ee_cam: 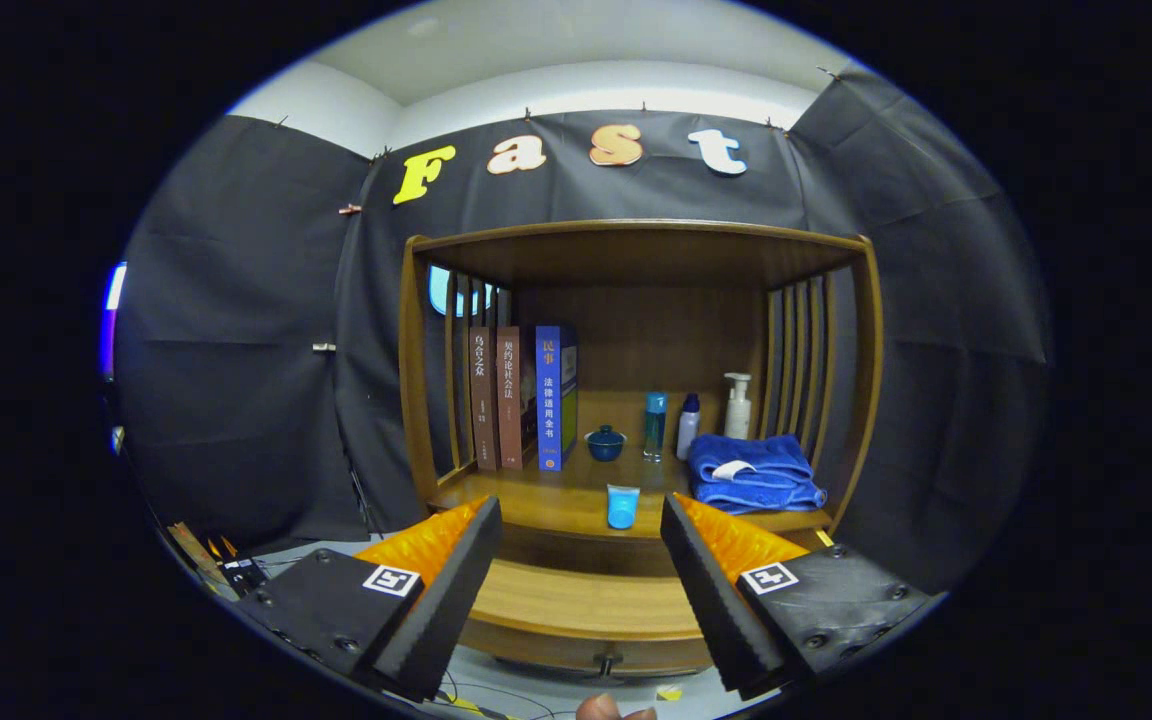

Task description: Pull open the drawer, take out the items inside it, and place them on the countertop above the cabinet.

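Fingers (581, 580) wide apart, empty, before wooden drawer (586, 610), small blue cup (623, 506) on countertop (556, 505).

The tongs (581, 530) — splayed wide, gripping nothing — have black screwed housings, each with a square black-and-white marker.

One tool (581, 520) shows, its two fingers (446, 590) spread wide apart with nothing between them. On the one counter (556, 505) of the one cabinet (636, 250) stand three books (521, 395), three bottles (688, 425), one small lidded bowl (605, 443) and one blue cup (622, 506). One folded blue towel (754, 472) lies there too, and below is one drawer (586, 605).
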